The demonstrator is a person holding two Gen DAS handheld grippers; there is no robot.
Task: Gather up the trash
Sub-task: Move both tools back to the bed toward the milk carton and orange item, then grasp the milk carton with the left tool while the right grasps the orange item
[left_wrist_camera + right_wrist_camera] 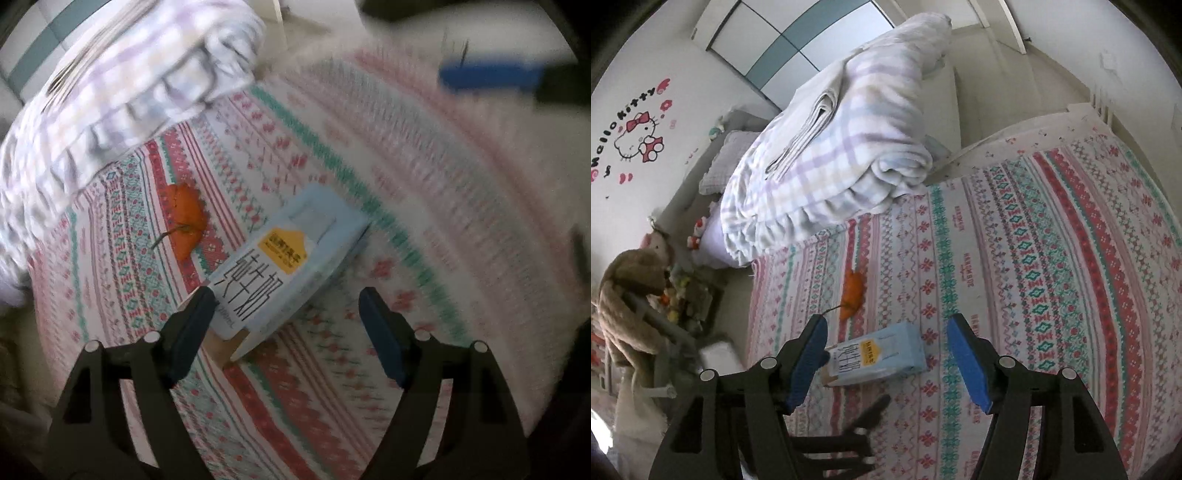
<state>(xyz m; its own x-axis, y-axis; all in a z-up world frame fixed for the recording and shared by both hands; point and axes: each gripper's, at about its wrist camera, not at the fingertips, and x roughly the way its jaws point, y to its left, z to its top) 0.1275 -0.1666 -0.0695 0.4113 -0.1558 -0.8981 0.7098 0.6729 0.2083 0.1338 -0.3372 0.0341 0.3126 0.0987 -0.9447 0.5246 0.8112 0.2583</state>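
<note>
The pale-blue rectangular milk carton lies flat on the striped patterned bedsheet, long axis toward one o'clock, between the nearer left gripper's wide-open, empty jaws; the right gripper hovers open, empty.

The bed carries a light blue carton between the hand-held gripper's fingers, an orange peel beyond it, and a folded blanket farther.

Both my wrist views look steeply down on the bed; left sits nearer, right higher. Shared: milk carton, orange peel, folded blanket.
</note>
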